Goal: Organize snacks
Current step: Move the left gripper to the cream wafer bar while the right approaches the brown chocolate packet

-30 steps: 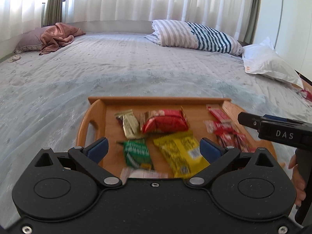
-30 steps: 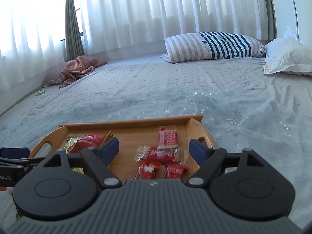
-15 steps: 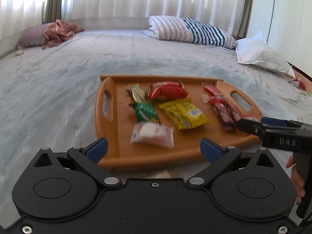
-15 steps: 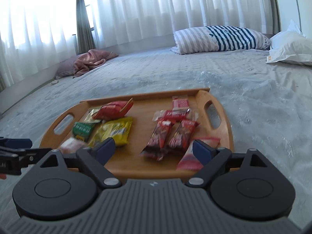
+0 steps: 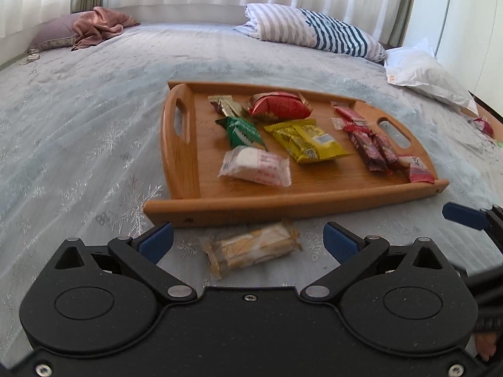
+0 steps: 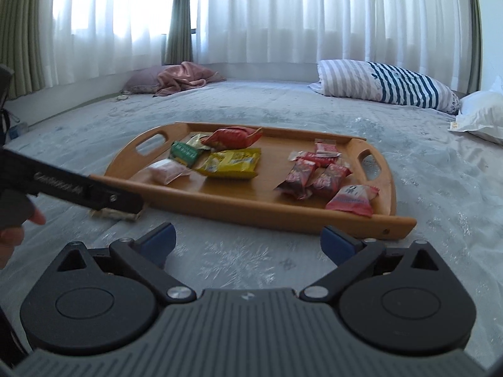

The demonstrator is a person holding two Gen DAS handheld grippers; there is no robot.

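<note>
Left wrist view: the left gripper [image 5: 248, 240] stands wide and released, low in the frame. Between its blue pads [image 5: 155, 242], though touched by neither, lies a tan wafer pack [image 5: 251, 249] on the bedspread [image 5: 78, 144]. The pack's long axis runs nearly across the frame, its right end tipped slightly toward the top. It sits just outside the near rim of the wooden tray [image 5: 289, 202].

On the tray, the white pack [image 5: 254, 165] lies closest, long axis left to right. Above it the green pack [image 5: 243, 130] and the yellow pack [image 5: 306, 139] both slant from upper left to lower right. The red bag [image 5: 279, 105] lies crosswise near the far rim, with a gold pack [image 5: 226, 105] at its left. Along the right side, dark red bars [image 5: 371, 147] run up and down the frame, with a pink pack [image 5: 418, 171] at the lower right corner.

Right wrist view: the right gripper [image 6: 248, 240] has its jaws opening, now spread wide, with only bedspread between them. The tray [image 6: 283, 216] sits mid-frame, its long axis slanting down to the right. The left gripper's finger [image 6: 78, 188] reaches in from the left edge, hiding most of the wafer pack [image 6: 121, 215]. A striped pillow [image 6: 386, 84] lies at upper right.
</note>
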